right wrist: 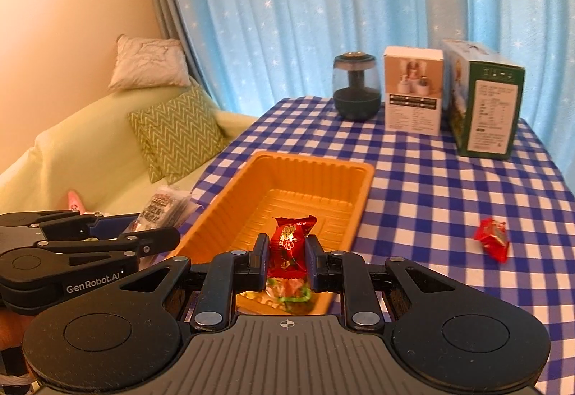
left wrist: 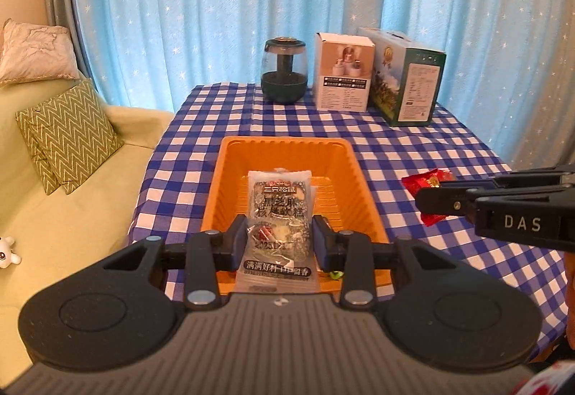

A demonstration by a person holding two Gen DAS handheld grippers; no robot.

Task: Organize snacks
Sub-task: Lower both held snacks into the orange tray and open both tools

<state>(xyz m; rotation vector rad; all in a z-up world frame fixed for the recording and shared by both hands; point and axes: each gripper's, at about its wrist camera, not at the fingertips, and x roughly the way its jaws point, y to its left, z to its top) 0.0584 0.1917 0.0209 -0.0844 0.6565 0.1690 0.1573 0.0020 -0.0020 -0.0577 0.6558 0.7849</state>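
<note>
Table [left wrist: 449,158]: blue-and-white checked cloth, bare squares to the right of the tray; a sofa [left wrist: 72,215] runs along its left edge.
Boxes: a white box [left wrist: 343,71] and a green box [left wrist: 406,79] stand at the far edge, touching or nearly so, a dark jar [left wrist: 284,71] just left of them.
Tray [left wrist: 230,179]: orange, ribbed, open-topped, in the middle of the table, nothing on its floor.
Left gripper [left wrist: 280,240]: fingers clamped on the sides of a clear pouch [left wrist: 278,212], held over the tray's near end; Chinese print, mostly too blurred to read.
Right gripper [right wrist: 286,260]: fingers closed tight on a red candy [right wrist: 289,244], over the tray's near end; "GenRobot.AI" shows on the left gripper's side, "DAS" on the right's.
Loose candy [right wrist: 492,238]: red wrapper, on the cloth well right of the tray.
</note>
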